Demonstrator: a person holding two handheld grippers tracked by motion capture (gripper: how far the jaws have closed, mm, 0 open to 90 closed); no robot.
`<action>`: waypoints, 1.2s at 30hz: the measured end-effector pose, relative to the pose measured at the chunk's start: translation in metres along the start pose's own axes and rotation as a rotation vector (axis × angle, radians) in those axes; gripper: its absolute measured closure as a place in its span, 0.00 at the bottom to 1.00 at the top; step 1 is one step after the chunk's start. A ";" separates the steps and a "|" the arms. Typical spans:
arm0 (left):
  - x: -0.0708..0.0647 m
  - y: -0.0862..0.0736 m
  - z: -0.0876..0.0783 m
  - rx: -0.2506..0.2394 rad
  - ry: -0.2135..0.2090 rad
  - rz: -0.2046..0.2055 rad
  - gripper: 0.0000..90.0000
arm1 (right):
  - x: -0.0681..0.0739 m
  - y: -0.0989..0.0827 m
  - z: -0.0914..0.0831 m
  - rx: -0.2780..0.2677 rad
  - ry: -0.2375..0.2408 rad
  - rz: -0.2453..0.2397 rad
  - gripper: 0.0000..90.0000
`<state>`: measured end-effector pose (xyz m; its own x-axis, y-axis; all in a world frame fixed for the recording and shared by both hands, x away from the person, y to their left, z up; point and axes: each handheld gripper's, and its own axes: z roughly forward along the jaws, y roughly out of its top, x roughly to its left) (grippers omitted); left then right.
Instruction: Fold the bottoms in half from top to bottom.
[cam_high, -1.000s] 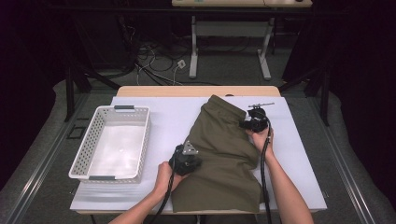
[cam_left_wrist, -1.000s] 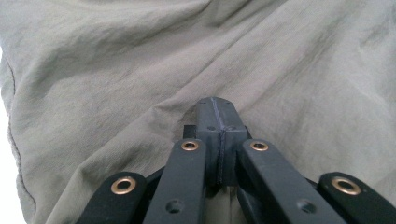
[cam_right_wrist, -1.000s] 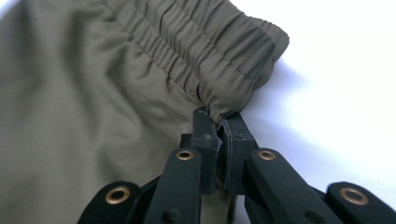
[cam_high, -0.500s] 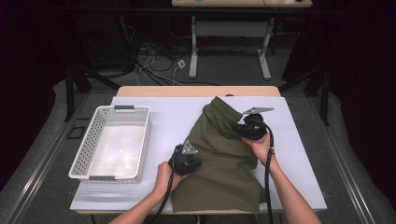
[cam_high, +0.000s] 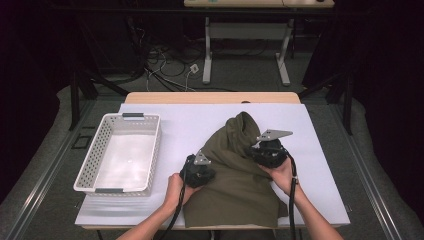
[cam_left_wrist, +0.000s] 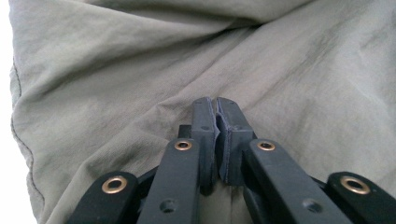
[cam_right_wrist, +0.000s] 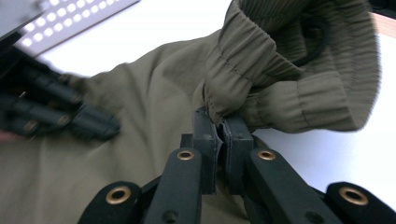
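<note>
An olive-green garment (cam_high: 240, 195) lies on the white table cover (cam_high: 190, 120), its elastic waistband (cam_right_wrist: 289, 79) bunched and raised off the surface. My right gripper (cam_high: 252, 150) is shut on the waistband's edge and holds it up over the cloth; in the right gripper view the jaws (cam_right_wrist: 219, 121) pinch that folded edge. My left gripper (cam_high: 212, 175) rests at the garment's left edge. Its tips (cam_left_wrist: 215, 105) press together on the flat cloth (cam_left_wrist: 116, 70), where creases run toward them, and its jaws have just been easing apart slightly.
A white perforated basket (cam_high: 90, 165) stands on the left part of the table, with nothing in it. Bare white cover lies to the right of the garment (cam_high: 320, 165). Table legs and cables sit on the floor beyond the far edge.
My right gripper has carried the waistband up and toward the left and nearer, folding the garment's far end over itself. The left gripper has stayed where it was.
</note>
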<state>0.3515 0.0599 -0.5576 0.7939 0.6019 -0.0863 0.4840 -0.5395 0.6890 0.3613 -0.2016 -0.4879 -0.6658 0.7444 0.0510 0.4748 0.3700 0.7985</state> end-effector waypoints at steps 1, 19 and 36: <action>0.000 0.000 0.000 0.001 0.001 0.000 0.94 | 0.002 -0.003 -0.002 0.008 0.003 -0.002 0.96; 0.001 0.000 0.000 0.004 -0.003 0.003 0.94 | -0.049 -0.016 0.000 0.153 -0.130 0.173 0.39; 0.001 0.000 0.001 0.004 -0.008 -0.004 0.95 | -0.083 -0.022 0.041 0.268 -0.113 0.326 0.47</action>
<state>0.3533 0.0597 -0.5583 0.7950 0.5992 -0.0949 0.4886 -0.5397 0.6855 0.4294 -0.2490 -0.5344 -0.3962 0.8969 0.1963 0.7924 0.2260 0.5667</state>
